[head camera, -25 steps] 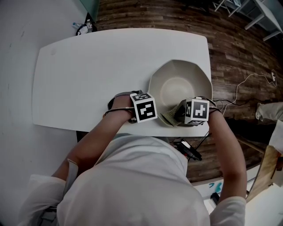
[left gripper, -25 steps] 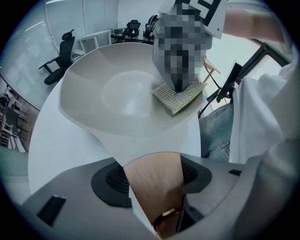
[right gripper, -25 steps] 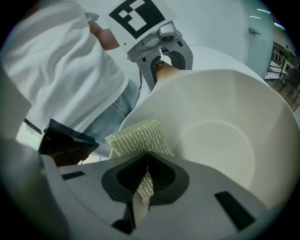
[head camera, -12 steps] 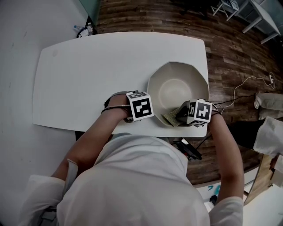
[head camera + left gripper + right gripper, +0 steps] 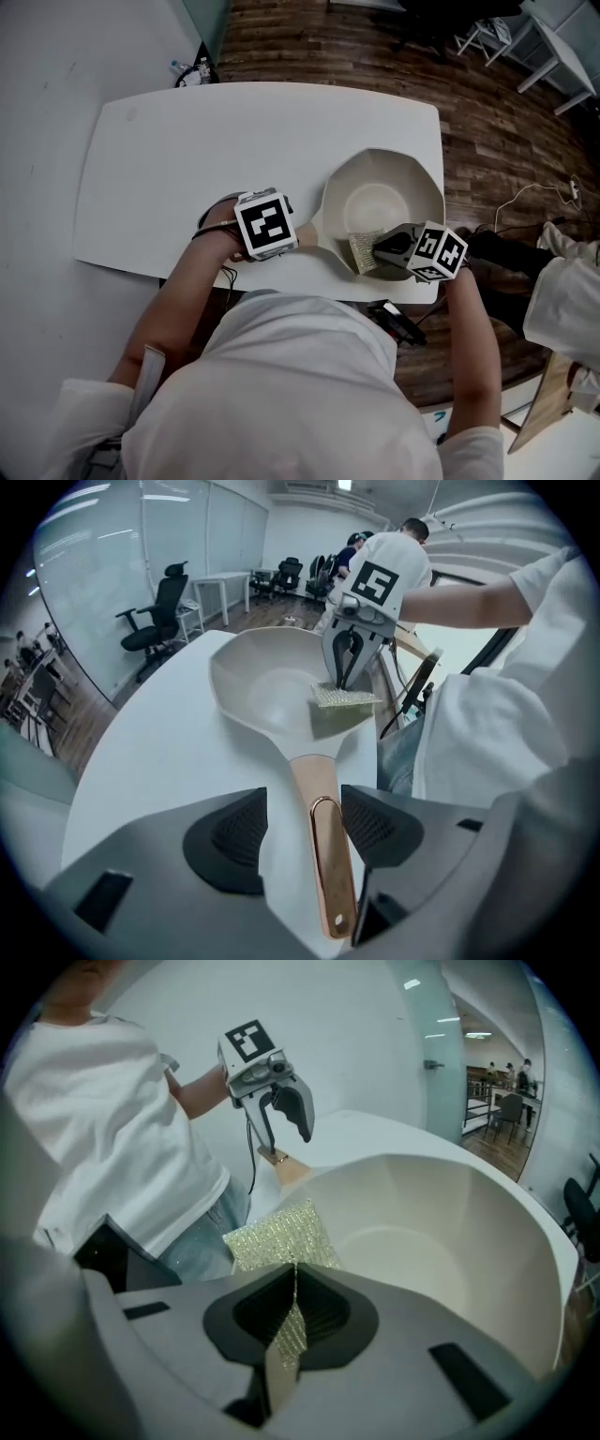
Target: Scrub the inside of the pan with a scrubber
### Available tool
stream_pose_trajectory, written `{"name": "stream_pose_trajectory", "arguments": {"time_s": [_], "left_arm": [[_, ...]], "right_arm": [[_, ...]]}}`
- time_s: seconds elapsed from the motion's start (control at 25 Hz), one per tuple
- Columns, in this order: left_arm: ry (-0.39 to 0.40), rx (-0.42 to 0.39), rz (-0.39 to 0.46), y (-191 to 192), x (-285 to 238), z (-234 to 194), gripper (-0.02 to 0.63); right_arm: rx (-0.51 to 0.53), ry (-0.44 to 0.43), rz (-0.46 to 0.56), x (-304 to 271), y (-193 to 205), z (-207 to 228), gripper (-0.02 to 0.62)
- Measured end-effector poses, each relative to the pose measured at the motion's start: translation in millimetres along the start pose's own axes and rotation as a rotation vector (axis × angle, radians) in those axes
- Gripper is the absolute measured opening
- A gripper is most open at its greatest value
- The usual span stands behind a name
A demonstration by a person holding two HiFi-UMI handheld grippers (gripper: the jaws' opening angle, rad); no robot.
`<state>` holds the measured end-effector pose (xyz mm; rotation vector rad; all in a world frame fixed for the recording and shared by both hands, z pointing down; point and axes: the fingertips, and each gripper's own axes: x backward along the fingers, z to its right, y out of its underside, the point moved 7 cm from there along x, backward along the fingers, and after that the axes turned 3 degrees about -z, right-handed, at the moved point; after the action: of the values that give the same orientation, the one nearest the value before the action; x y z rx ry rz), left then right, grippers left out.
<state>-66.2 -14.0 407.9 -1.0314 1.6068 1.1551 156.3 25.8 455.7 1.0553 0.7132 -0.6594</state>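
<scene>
White table (image 5: 187, 159) lying beneath both tongs, bordered by dark wooden plank floor (image 5: 375, 47) beyond and to the right of the right gripper (image 5: 382, 249); a white desk (image 5: 558, 42) is seen farther off on that side. Ahead and left of the left gripper (image 5: 302, 825), black office chairs (image 5: 161, 611) and a white worktable (image 5: 220, 578) are set beside a glazed partition (image 5: 112, 546); a ceiling lamp (image 5: 345, 485) is lit

One pan (image 5: 384, 192), one scrubber (image 5: 364, 253), one table (image 5: 187, 159) — two grippers: left gripper (image 5: 302, 231), right gripper (image 5: 380, 247)

Both forearms (image 5: 178, 300) extended forward, left hand-held gripper (image 5: 300, 827) jaws apart, right hand-held gripper (image 5: 295, 1312) clamped on scrubber (image 5: 281, 1237)
</scene>
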Motion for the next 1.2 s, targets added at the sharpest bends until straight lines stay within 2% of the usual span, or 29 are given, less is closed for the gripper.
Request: {"name": "stream_pose_trajectory", "arguments": {"time_s": [0.08, 0.28, 0.52, 0.72, 0.92, 1.08, 1.2], "left_arm": [[-0.027, 0.011, 0.064, 2, 11, -2, 0.244], [-0.133, 0.019, 0.167, 15, 33, -8, 0.128], [-0.197, 0.045, 0.332, 10, 54, -8, 0.060], [-0.273, 0.031, 0.468, 4, 72, -8, 0.032], [-0.448, -0.012, 0.664, -7, 109, -7, 0.026], [-0.482, -0.005, 0.796, -11, 131, -3, 0.025], [-0.489, 0.027, 0.905, -13, 148, 0, 0.020]], "right_arm": [[-0.026, 0.034, 0.070, 5, -8, 1, 0.025], [-0.051, 0.130, 0.224, 18, -41, -6, 0.025], [-0.089, 0.306, 0.397, 39, -70, -9, 0.025], [-0.145, 0.452, 0.571, 65, -91, -14, 0.025], [-0.249, 0.593, 0.757, 97, -100, -22, 0.025], [-0.312, 0.689, 0.904, 121, -102, -33, 0.025], [-0.317, 0.734, 0.951, 130, -104, -41, 0.025]]}}
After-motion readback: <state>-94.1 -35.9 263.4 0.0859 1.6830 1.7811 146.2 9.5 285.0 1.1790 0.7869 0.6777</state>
